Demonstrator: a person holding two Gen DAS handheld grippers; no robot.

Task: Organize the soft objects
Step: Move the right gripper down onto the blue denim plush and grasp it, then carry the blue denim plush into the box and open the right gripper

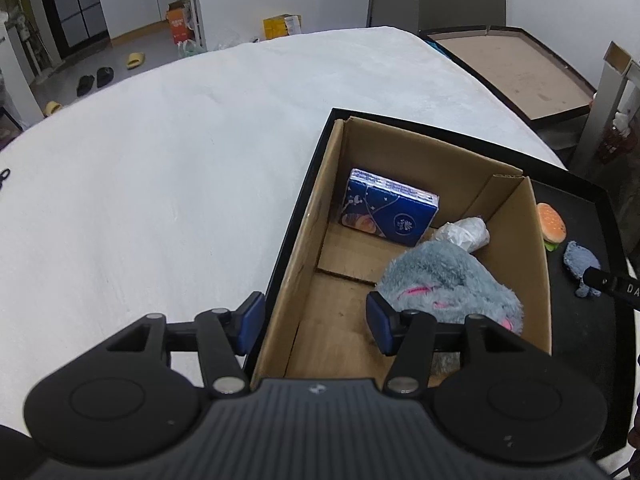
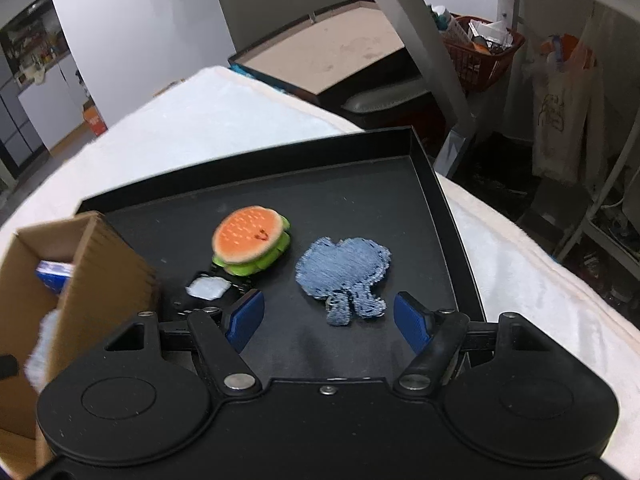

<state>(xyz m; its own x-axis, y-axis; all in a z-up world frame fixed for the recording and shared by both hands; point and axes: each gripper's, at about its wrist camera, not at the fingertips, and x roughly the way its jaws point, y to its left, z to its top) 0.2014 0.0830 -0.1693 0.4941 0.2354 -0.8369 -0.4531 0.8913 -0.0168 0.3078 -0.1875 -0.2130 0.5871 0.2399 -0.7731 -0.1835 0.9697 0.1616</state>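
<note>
Inside my cardboard box (image 1: pixel 404 152): a grey-and-pink plush toy (image 1: pixel 448 284) slumped against its right wall, a blue tissue pack (image 1: pixel 390 212) leaning at its far end, a crumpled white wad (image 1: pixel 464 232) between them. Right of the box, I see a plush burger (image 2: pixel 250 240) and denim patch (image 2: pixel 344 268), flat, near each other.

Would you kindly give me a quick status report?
Both grippers open: left over box, right at denim patch. Burger beside it on tray. Nothing in the way.

orange-green burger (image 2: pixel 251 245), blue denim patch (image 2: pixel 345 273)
</note>
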